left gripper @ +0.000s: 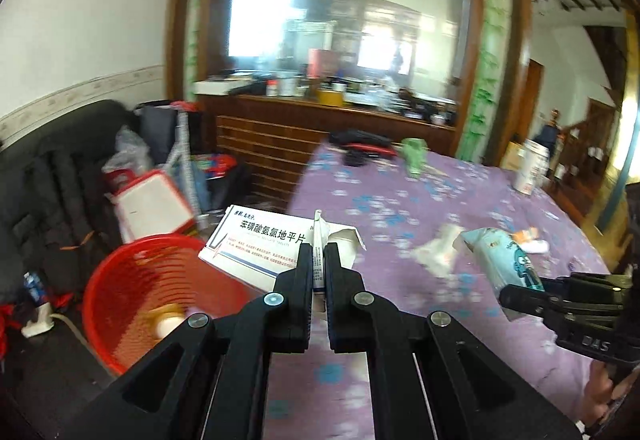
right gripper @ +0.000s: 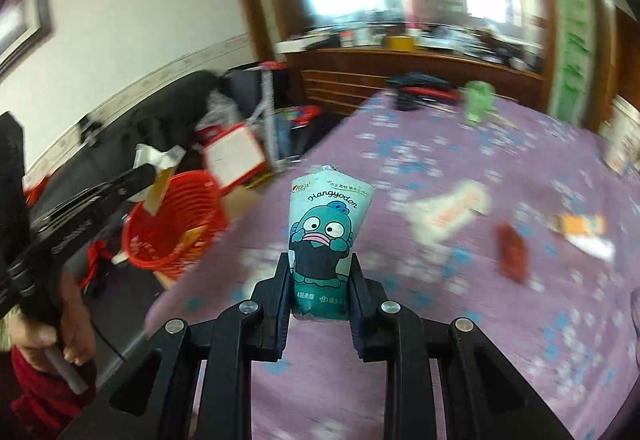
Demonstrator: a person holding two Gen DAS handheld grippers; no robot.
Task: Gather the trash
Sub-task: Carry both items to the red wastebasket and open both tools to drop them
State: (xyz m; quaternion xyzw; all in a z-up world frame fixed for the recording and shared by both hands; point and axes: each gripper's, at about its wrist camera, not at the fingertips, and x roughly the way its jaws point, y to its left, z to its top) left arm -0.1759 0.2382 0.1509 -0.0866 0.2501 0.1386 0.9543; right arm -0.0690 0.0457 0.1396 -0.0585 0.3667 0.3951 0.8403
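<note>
Left tongs (left gripper: 318,260) clamped on one flattened white medicine box (left gripper: 256,244), pinched thin by its flap; box hangs out past the desk (left gripper: 400,380) edge, just above and beside the red basket (left gripper: 132,280).

Right tongs (right gripper: 320,272) clamped on one teal tissue pack (right gripper: 326,224), cartoon face forward, held upright over the purple desk, well short of the basket.

One red basket on the floor, left of the desk; something pale already in its bottom.

Risks, as judged:
- box is gripped only by a thin edge; a quick swing could slip it free onto the floor.
- soft pack may squeeze out of the tongs.
- the two tongs ride close; both heading for one basket could knock together.

Loose on the desk beyond: one white wrapper (right gripper: 448,212), one dark red packet (right gripper: 512,252), one orange-and-white wrapper (right gripper: 580,230), one green item (right gripper: 478,100) far back. All blurred.
</note>
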